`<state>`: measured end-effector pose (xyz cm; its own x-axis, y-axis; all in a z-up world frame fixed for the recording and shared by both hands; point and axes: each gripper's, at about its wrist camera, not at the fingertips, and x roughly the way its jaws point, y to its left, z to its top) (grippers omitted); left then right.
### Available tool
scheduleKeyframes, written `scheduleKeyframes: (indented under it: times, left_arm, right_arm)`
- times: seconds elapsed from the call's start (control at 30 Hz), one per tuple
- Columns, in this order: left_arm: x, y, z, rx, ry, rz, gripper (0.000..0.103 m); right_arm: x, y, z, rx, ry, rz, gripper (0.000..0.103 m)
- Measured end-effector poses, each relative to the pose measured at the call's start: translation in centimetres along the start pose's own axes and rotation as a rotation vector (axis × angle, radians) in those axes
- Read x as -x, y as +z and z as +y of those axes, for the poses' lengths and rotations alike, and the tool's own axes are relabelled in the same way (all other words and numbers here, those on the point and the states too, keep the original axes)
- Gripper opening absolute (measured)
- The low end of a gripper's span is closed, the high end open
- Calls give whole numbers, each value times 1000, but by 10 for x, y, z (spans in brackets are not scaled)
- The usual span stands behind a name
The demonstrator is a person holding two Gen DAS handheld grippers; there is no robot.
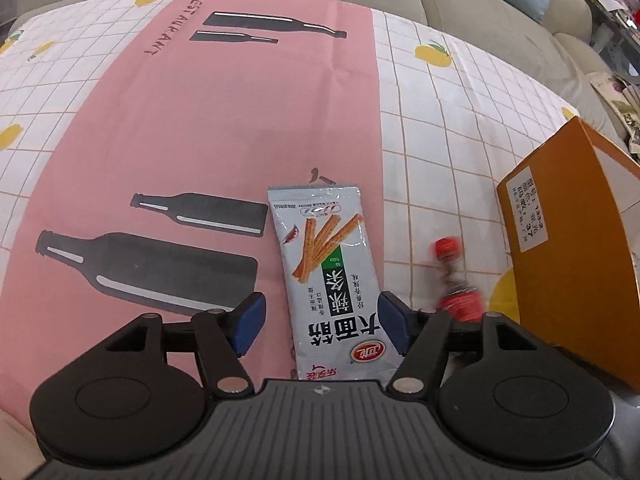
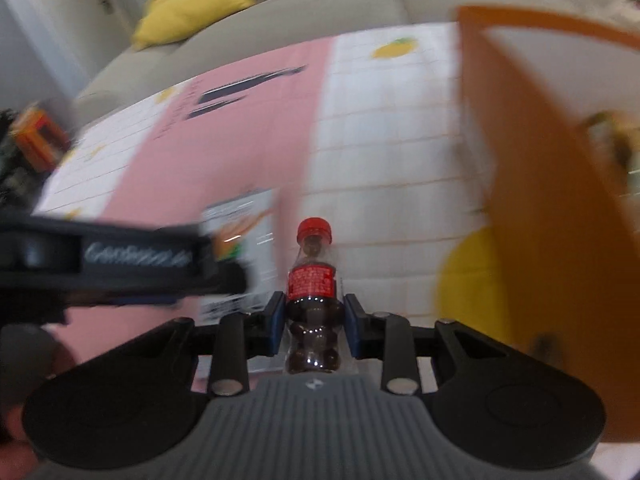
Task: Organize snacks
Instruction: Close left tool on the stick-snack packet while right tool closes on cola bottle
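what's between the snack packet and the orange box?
The small cola bottle, clamped in the right gripper; otherwise bare tablecloth. Left wrist view shows it between the snack packet and the orange box.

One flat silver foil snack packet [image 1: 326, 276] printed with orange sticks. One small clear plastic cola bottle [image 2: 313, 300] with a red cap. One orange cardboard box [image 1: 568, 264]. Two black hand-held grippers. One yellow cushion [image 2: 196, 4].
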<state>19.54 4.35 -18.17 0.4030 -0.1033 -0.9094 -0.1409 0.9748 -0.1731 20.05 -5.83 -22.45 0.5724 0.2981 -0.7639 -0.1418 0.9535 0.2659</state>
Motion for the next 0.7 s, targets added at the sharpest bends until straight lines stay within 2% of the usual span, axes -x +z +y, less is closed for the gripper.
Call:
scheduleKeyframes:
  times: [0.07,0.1,0.23,0.43,0.5,0.57,0.6,0.7]
  left_arm:
    - [-5,0,-4,-2,5,7,77]
    - [-7,0,-7,-4,12,8,77]
    - [-15,1,-19,-26,34,0,82]
    - [-25,1,-34,-94,104,-39,87]
    - [-27,0,-38,-147,140,-49,84]
    - [-25,-1,-34,-152,128,-62,68]
    - [-23,-1,-31,-157,123,-65,64]
    - [-20,0,-21,-190,84,-59,62]
  right_arm:
    - [5,3,-7,-31,-6,-30,29]
    - [6,3,-7,-32,15,-29,29]
    - [-3,2,-8,-25,-20,1,29]
    - [-11,6,-8,-20,-6,-1,30]
    - [-7,4,-9,-25,-1,-5,30]
    - [-7,3,-9,-23,0,-9,30]
    - [-2,1,-9,-22,1,-10,31]
    - [-2,1,-9,-25,8,-14,35]
